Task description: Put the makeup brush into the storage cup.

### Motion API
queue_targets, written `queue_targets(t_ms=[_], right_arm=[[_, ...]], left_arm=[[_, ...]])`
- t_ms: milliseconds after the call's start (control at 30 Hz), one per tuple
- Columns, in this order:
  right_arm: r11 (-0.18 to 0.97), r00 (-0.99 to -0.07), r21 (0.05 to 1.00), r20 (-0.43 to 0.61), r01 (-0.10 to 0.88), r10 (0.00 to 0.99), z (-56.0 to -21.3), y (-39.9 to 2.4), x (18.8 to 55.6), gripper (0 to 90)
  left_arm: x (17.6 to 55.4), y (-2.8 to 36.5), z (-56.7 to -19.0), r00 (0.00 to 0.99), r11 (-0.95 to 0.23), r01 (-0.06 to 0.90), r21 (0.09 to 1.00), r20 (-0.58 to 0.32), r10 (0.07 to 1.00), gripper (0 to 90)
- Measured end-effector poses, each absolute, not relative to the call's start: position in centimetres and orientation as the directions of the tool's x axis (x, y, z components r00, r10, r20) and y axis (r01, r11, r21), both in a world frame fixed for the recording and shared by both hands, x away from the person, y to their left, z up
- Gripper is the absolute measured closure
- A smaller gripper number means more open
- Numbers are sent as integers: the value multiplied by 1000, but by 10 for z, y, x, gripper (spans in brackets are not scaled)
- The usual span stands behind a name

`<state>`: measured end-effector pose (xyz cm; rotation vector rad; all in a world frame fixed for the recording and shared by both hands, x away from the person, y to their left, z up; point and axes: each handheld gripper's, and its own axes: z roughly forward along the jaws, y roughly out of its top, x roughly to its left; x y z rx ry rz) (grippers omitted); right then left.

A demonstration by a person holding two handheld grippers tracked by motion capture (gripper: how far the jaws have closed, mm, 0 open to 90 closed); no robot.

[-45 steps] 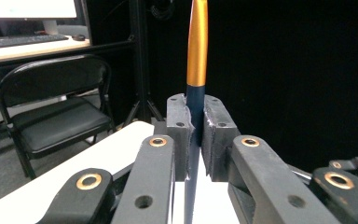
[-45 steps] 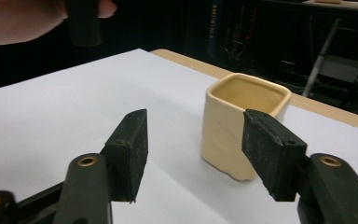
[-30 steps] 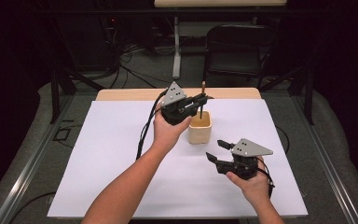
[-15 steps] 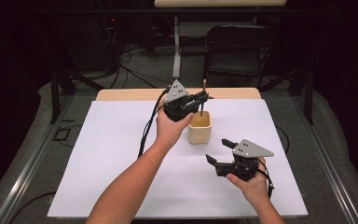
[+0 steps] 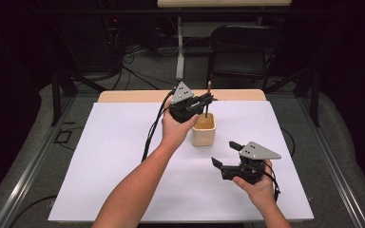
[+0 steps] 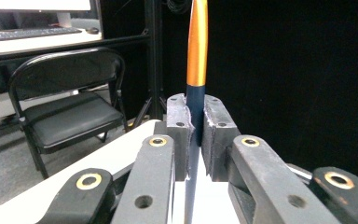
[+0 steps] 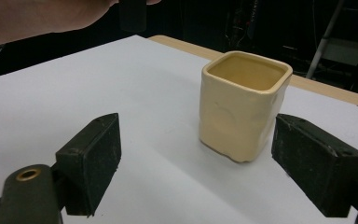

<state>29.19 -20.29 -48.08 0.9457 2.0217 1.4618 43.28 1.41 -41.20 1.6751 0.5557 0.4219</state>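
High view: left gripper (image 5: 208,100) clamps pen (image 5: 208,90) upright over cup (image 5: 204,129); right gripper (image 5: 225,155) just opened wide.

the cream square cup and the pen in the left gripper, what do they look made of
Cup: probably glazed ceramic, since it has a glossy cream surface with soft highlights, thick rounded rim and slightly uneven walls. Pen: a smooth orange barrel with metallic-looking sheen above a dark blue section; coated metal or plastic, hard to tell.

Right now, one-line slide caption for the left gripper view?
Left gripper shut on an upright orange-and-navy pen, folding chair behind.
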Motion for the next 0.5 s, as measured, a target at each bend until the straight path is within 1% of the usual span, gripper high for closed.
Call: queue_targets(t_ms=[500], right_arm=[[198, -644, 945, 16, 259, 765, -481, -204, 292, 154]], left_arm=[[435, 11, -423, 814, -127, 141, 982, -41, 580, 829]])
